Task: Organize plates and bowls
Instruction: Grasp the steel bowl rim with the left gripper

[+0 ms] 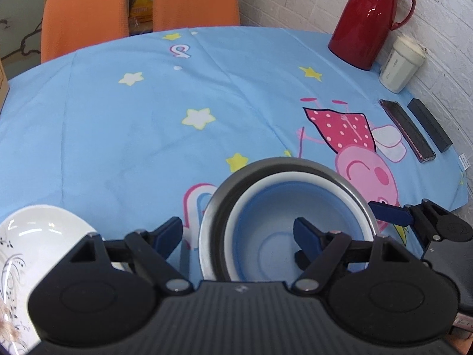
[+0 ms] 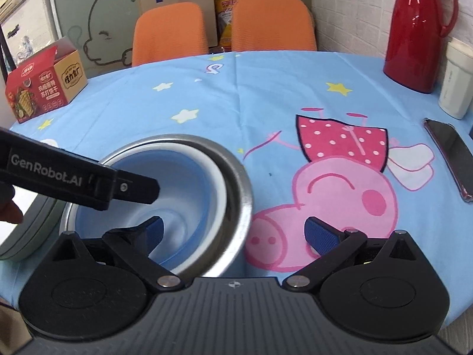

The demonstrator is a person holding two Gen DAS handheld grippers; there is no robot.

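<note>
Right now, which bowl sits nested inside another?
The blue bowl with the white rim sits inside the steel bowl. The white floral dish lies separately on the tablecloth.

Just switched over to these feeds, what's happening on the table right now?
A person with two handheld grippers is sorting dishes on the blue cartoon tablecloth. A blue plastic bowl sits nested inside a stainless steel bowl. The left gripper straddles their near rim, one finger inside the blue bowl, jaws open. The right gripper straddles the rim from the other side, also open. A white patterned plate waits alongside.
</note>
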